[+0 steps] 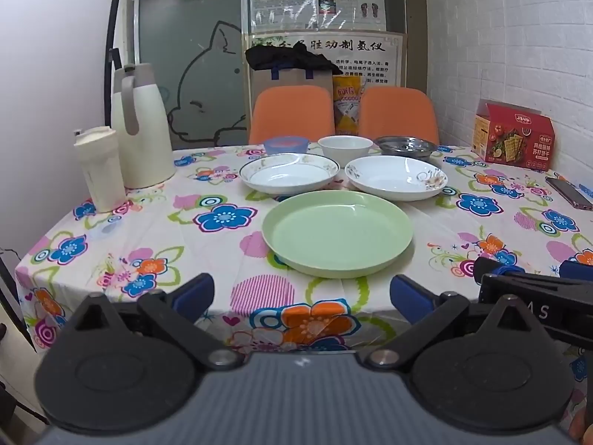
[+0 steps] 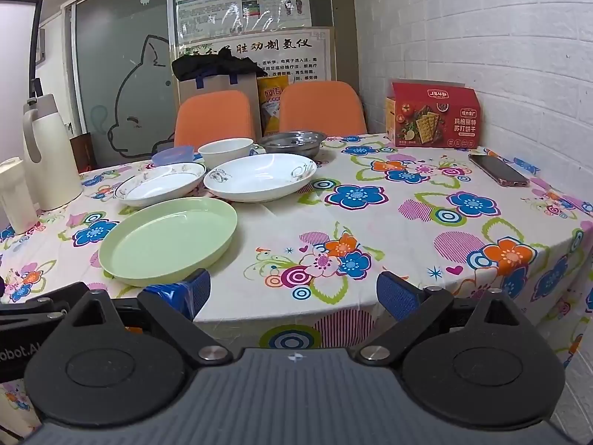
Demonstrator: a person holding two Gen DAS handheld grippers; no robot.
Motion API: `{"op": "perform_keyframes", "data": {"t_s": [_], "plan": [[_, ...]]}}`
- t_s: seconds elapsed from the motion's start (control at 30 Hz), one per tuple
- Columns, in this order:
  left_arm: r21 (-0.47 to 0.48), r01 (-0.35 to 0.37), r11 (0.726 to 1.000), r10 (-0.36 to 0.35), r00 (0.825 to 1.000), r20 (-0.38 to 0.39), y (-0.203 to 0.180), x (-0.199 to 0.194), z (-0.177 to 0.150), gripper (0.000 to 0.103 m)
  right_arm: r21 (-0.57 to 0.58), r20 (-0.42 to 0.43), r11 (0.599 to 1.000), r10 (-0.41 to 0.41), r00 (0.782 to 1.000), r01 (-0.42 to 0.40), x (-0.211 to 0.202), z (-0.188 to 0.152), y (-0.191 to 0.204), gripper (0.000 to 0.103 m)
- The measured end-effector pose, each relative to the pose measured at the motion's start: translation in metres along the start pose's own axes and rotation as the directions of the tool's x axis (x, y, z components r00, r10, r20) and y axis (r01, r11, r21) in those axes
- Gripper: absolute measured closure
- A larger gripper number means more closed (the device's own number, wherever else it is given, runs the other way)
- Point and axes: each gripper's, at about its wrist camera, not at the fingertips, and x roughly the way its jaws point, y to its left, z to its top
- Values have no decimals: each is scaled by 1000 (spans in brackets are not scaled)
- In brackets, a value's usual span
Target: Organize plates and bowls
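A green plate (image 1: 337, 231) (image 2: 168, 239) lies nearest on the flowered table. Behind it sit two white patterned plates, one at left (image 1: 289, 174) (image 2: 161, 183) and one at right (image 1: 396, 178) (image 2: 259, 178). Further back stand a blue bowl (image 1: 285, 144) (image 2: 173, 155), a white bowl (image 1: 344, 148) (image 2: 226, 151) and a steel bowl (image 1: 406, 147) (image 2: 292, 142). My left gripper (image 1: 302, 294) is open near the table's front edge, short of the green plate. My right gripper (image 2: 292, 293) is open too, to the right of that plate, holding nothing.
A cream thermos (image 1: 139, 126) and a cup (image 1: 98, 168) stand at the table's left. A red cracker box (image 2: 433, 115) and a phone (image 2: 498, 170) are at the right. Two orange chairs (image 1: 292, 113) stand behind the table, with a brick wall on the right.
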Motion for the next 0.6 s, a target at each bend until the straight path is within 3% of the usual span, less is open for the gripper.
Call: {"op": "perform_keyframes", "data": {"t_s": [0.6], "plan": [[2, 6, 1000, -6, 1000, 7, 2, -2, -1, 2, 11, -1, 1000, 8, 1000, -8, 0, -3, 1, 19]]}}
